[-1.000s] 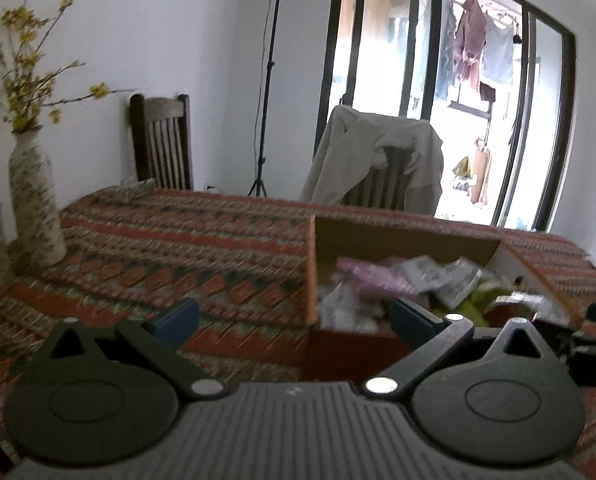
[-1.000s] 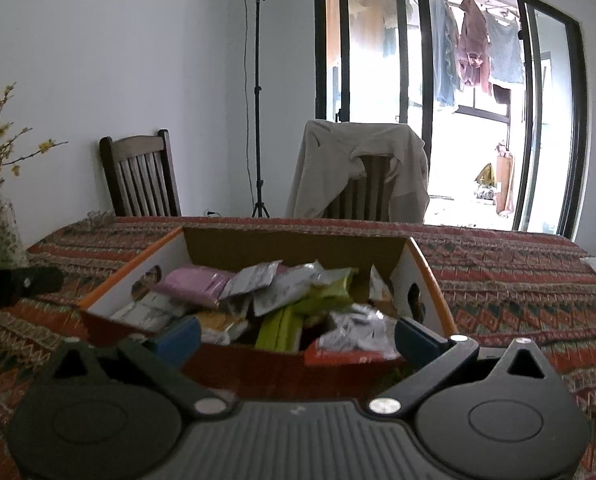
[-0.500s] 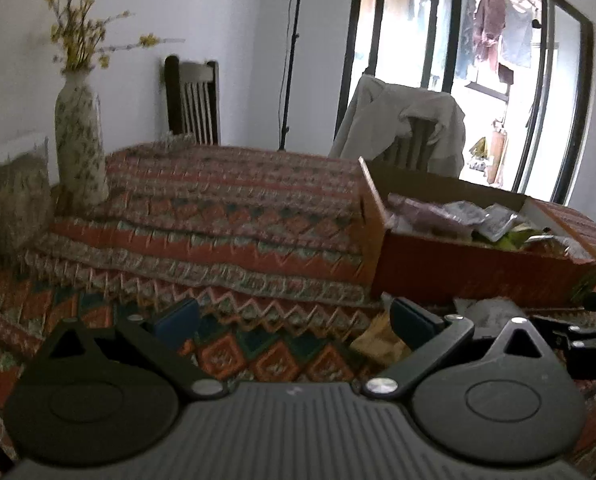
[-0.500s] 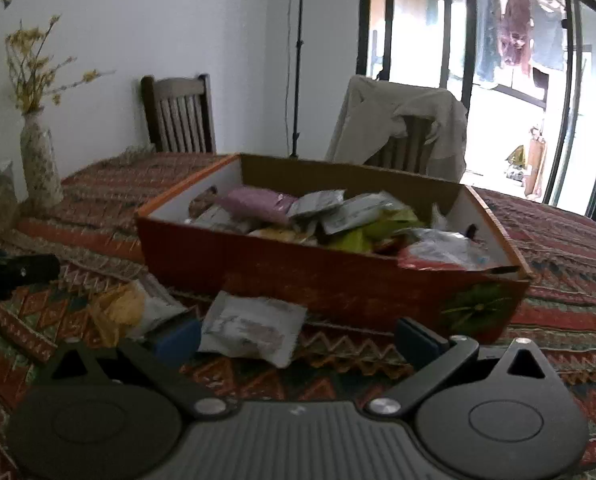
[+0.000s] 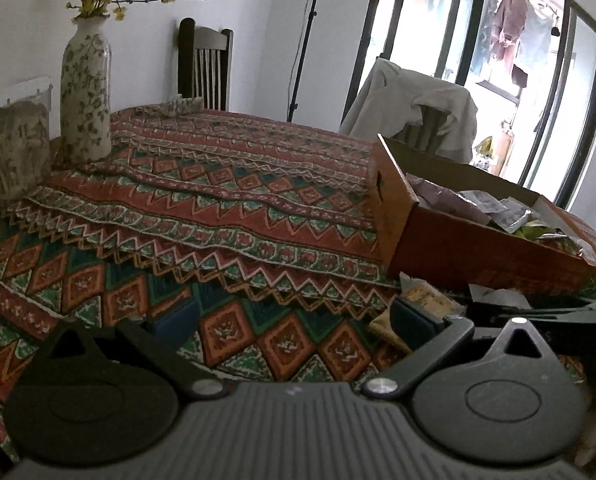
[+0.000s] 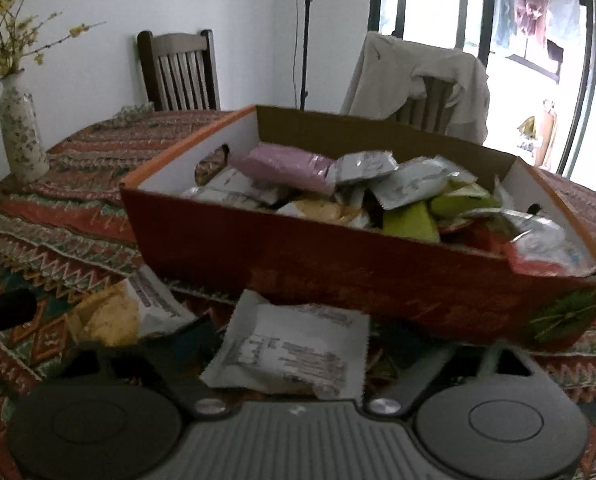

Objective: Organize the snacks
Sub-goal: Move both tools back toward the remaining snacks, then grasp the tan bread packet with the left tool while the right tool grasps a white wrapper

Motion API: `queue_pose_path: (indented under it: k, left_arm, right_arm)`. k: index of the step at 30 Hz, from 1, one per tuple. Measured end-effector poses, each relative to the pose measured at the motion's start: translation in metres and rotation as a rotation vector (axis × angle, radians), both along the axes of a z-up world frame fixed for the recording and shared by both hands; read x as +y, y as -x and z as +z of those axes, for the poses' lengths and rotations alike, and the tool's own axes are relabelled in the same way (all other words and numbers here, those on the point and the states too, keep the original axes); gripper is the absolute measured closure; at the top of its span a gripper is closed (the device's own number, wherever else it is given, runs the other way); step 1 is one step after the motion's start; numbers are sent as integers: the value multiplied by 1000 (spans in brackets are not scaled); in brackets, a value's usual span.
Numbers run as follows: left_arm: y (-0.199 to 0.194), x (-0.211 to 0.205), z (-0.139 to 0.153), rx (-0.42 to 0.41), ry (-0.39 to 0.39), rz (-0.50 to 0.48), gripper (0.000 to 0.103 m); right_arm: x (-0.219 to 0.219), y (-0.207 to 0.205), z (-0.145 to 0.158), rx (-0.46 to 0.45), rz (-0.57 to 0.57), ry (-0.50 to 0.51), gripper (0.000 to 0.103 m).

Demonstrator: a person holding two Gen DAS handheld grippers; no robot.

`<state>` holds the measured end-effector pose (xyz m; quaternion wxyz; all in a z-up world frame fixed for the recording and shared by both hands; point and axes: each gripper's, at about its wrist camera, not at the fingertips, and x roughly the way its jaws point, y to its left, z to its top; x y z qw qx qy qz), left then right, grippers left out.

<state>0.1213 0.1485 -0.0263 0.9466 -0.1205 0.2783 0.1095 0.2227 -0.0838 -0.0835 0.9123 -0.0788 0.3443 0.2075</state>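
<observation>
Two hand-held grippers over counter: left open, empty; right closing around white packet beside snack box.

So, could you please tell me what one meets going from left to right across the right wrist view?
Vase → yellow snack packet → white snack packet → green packet in the box.
</observation>
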Motion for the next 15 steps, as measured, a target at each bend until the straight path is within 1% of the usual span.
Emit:
queue_pose_path:
  k: [2,3,7,11,13,15]
  left_arm:
    - [0,-1,0,-3,2,-5,0]
    - [0,-1,0,-2,-1,-7,0]
    - [-1,-6,2,-1,-18,-15,0]
    - [-6,-15,11,4,-31,-44,0]
    - [-13,-22,16,15,-31,-87,0]
    - [-21,-33,18,34,-48,-134,0]
  right_arm:
    - [-2,1,1,2,7,-8,35]
    - [-3,2,2,-1,6,-10,41]
    - [-13,7,8,-15,-1,-42,51]
    - [-25,16,16,-43,7,-61,52]
    - [-33,19,21,-57,3,-69,51]
    - [-41,24,24,-70,-6,-71,52]
